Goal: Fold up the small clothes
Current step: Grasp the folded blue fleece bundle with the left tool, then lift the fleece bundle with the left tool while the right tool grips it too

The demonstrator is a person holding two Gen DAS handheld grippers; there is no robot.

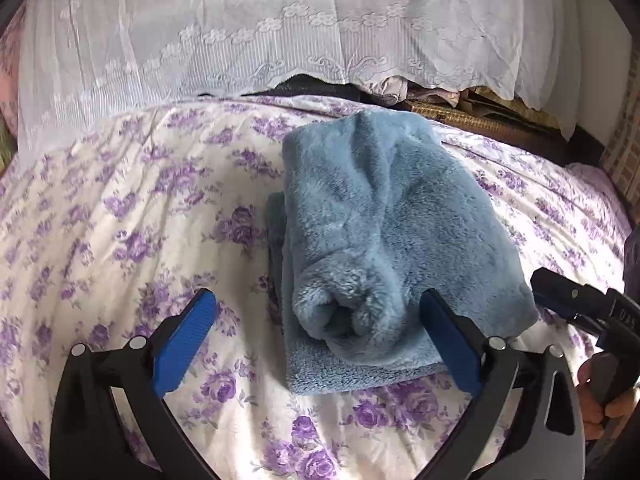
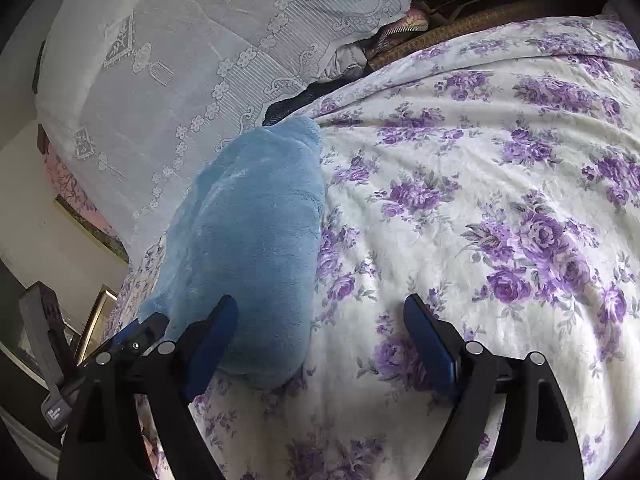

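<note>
A fluffy blue garment [image 1: 384, 232] lies folded in a thick bundle on the purple-flowered bedspread [image 1: 120, 220]. My left gripper [image 1: 320, 320] is open, its blue pads on either side of the bundle's near end, holding nothing. The right gripper [image 1: 568, 300] shows at the right edge of the left wrist view, by the bundle's right corner. In the right wrist view the garment [image 2: 248, 248] lies to the left. My right gripper [image 2: 320, 328] is open and empty over the bedspread [image 2: 480, 200], its left pad [image 2: 212, 336] at the bundle's near edge. The left gripper [image 2: 136, 332] shows at the lower left.
A white lace cloth [image 1: 260, 32] hangs along the far side of the bed and also shows in the right wrist view [image 2: 180, 60]. Dark clothes and a woven mat [image 1: 460, 116] lie under its hem at the back right.
</note>
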